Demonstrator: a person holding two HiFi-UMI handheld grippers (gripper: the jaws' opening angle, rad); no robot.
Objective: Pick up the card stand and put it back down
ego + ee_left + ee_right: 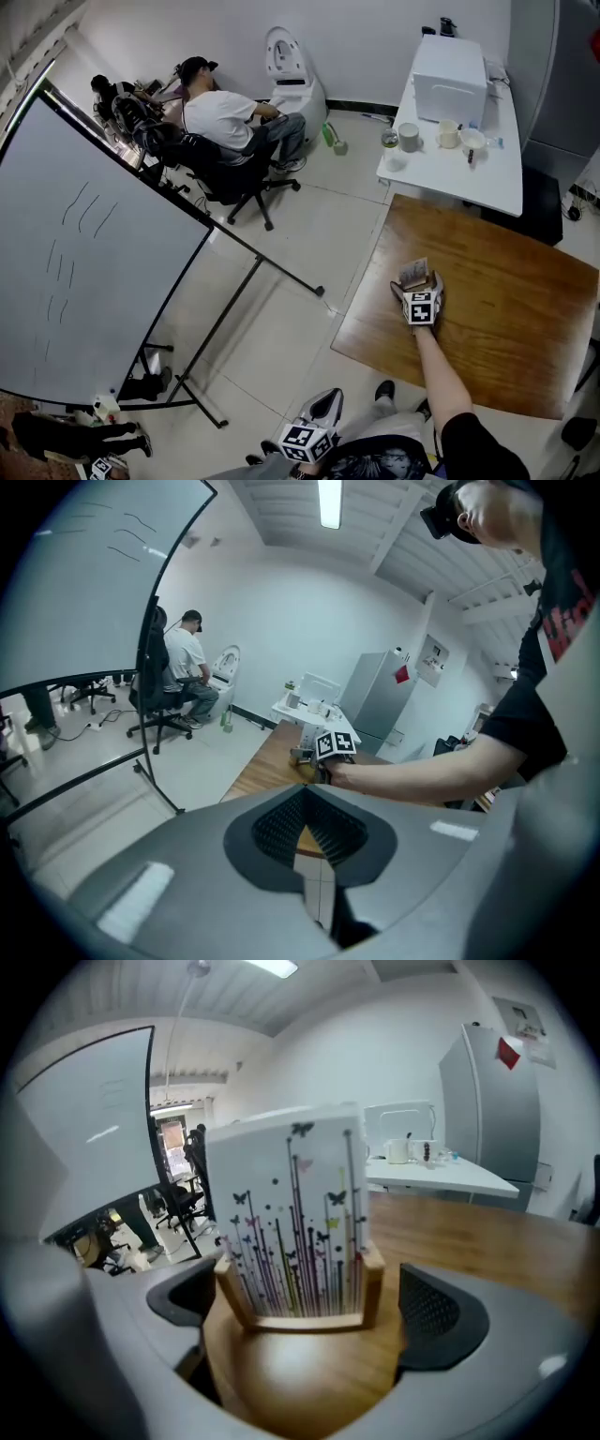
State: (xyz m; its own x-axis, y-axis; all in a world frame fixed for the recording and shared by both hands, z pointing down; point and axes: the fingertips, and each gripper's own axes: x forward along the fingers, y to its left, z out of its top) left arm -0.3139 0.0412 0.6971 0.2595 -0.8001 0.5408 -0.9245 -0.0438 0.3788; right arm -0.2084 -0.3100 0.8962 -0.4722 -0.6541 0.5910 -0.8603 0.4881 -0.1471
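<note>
The wooden table (pixel 525 319) carries the card stand (pixel 298 1241) near its left edge. It is upright between the spread jaws of the right gripper (pixel 418 289), and neither pad touches it. For a clean lift, centre the pads on the stand's wooden side posts, then close squarely. The left gripper (pixel 302 799), off the table, is clenched on nothing. In the head view, the right gripper hides the stand's base.

An office: whiteboard (pixel 94 253), swivel chair (pixel 211 164), white desk (pixel 497 178), wooden table (pixel 506 309).
</note>
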